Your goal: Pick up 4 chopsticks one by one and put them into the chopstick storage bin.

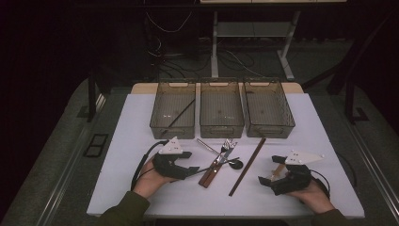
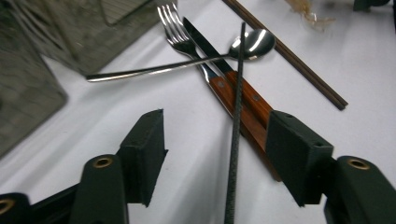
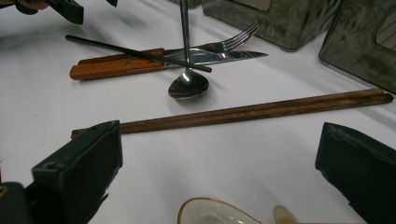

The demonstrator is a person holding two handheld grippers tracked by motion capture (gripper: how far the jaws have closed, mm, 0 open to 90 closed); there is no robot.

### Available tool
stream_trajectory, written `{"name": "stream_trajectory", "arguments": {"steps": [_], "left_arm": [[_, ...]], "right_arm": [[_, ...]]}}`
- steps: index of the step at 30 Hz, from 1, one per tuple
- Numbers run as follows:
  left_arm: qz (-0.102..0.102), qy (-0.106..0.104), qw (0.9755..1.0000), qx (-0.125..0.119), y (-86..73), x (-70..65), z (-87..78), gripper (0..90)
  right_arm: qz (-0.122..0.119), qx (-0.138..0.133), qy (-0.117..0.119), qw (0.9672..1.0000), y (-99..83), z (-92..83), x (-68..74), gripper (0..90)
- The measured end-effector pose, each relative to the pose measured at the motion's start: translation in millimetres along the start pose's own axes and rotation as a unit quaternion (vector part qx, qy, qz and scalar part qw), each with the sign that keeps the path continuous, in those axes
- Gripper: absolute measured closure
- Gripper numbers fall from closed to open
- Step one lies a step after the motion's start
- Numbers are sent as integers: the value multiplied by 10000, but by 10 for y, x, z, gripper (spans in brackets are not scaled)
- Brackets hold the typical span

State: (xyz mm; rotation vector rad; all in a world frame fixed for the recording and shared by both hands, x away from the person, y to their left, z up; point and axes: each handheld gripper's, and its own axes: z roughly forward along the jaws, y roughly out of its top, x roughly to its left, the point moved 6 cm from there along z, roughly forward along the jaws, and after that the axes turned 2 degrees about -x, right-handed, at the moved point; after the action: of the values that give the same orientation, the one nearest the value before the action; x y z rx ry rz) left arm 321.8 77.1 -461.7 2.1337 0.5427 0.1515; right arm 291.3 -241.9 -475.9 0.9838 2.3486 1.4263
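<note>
From above, the left claw (image 1: 192, 170) straddles a thin black rod (image 2: 235, 135) unpinched; the right claw (image 1: 267, 180), spread, holds nothing. Its camera catches a small white dish (image 3: 212, 212) on the white table (image 1: 141, 136).

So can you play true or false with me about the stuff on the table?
1. The black stick lies between the left tool's jaws. True.
2. The spoon is inside a bin. False: it lies on the table, across the fork.
3. There are three bins. True.
4. The brown chopsticks stand upright. False: they lie flat.
5. The right tool is clamped shut. False: its jaws stand apart.
</note>
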Motion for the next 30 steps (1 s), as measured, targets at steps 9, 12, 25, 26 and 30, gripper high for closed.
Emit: {"name": "stream_trajectory", "arguments": {"steps": [9,12,25,26,30], "left_arm": [[7,-302,9992,260,-90,-47,164,561],[89,-353,9986,379,-112,-61,186,602],[310,-441,9967,613,-177,-77,259,741],[303,-436,9968,600,-179,-76,263,748],[400,-359,9966,623,-181,-81,266,784]], "right_arm": [[-7,55,-36,10000,-13,-18,23,9],[-31,64,-35,10000,-15,-18,27,9],[-59,107,-30,9999,-25,-15,35,9],[-57,112,-33,9999,-26,-14,35,9],[-51,118,-35,9999,-27,-15,37,9]]}}
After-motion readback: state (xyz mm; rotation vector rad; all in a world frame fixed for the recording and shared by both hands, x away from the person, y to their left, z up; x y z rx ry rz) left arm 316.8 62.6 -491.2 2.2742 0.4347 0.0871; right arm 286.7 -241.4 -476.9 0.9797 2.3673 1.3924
